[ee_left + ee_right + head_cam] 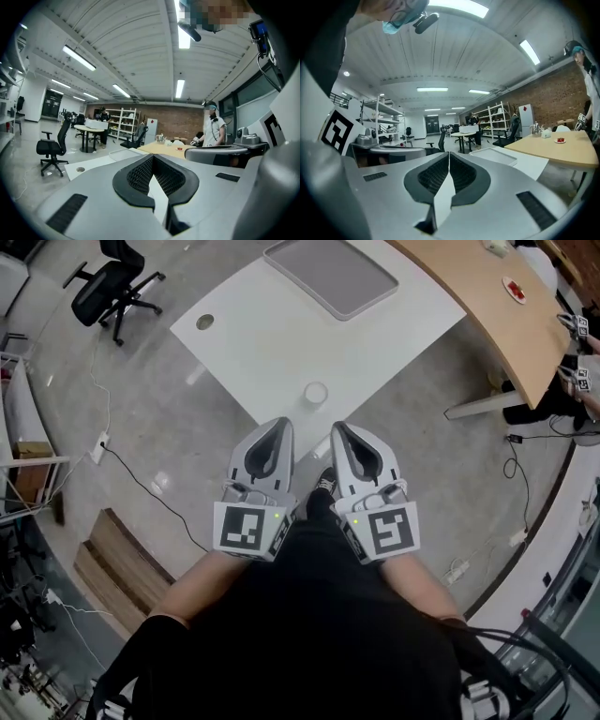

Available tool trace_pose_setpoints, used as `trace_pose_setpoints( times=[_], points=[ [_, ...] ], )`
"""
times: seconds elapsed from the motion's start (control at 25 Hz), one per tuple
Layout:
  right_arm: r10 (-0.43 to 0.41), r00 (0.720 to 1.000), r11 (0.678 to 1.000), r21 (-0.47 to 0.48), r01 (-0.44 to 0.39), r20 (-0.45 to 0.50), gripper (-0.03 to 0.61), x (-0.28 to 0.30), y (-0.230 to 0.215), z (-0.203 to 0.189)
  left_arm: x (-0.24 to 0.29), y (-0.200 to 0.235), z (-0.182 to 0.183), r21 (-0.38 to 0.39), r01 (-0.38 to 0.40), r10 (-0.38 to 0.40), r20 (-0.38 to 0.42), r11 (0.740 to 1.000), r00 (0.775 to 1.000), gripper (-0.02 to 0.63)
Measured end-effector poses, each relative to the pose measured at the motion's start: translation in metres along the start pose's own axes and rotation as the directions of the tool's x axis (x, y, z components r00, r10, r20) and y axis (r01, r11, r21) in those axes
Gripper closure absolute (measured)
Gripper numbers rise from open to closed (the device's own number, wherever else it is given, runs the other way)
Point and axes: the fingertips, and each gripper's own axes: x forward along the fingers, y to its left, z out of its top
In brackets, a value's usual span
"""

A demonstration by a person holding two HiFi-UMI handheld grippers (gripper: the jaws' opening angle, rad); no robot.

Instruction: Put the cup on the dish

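A small white cup stands near the front corner of the white table. The dish, a grey tray, lies at the table's far side, well apart from the cup; the tray also shows in the left gripper view and, as the tray, in the right gripper view. My left gripper and right gripper hang side by side over the floor, short of the table's corner, pointing at it. Both are shut with nothing between the jaws. The gripper bodies hide the cup in both gripper views.
A curved wooden table stands to the right, with another person beside it. A black office chair is at the far left. Cables and a power strip lie on the floor, with a wooden platform at the lower left.
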Motion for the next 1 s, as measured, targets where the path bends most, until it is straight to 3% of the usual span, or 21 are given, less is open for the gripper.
trace_pose_setpoints(
  times=[0.24, 0.56, 1.0],
  points=[
    [0.094, 0.993, 0.995, -0.025, -0.096, -0.071, 0.565, 0.032, -0.031, -0.017, 0.051, 0.004, -0.008, -0.006, -0.044, 0.043, -0.048, 0.999, 0.998, 0.606],
    [0.152, 0.973, 0.986, -0.045, -0.161, -0.172, 0.565, 0.061, -0.044, -0.053, 0.077, 0.024, -0.024, -0.005, -0.093, 0.092, -0.075, 0.996, 0.993, 0.606],
    [0.101, 0.948, 0.994, -0.019, -0.112, -0.303, 0.563, 0.103, -0.046, -0.112, 0.115, 0.060, -0.075, -0.002, -0.006, 0.005, -0.157, 1.000, 0.988, 0.606]
  ],
)
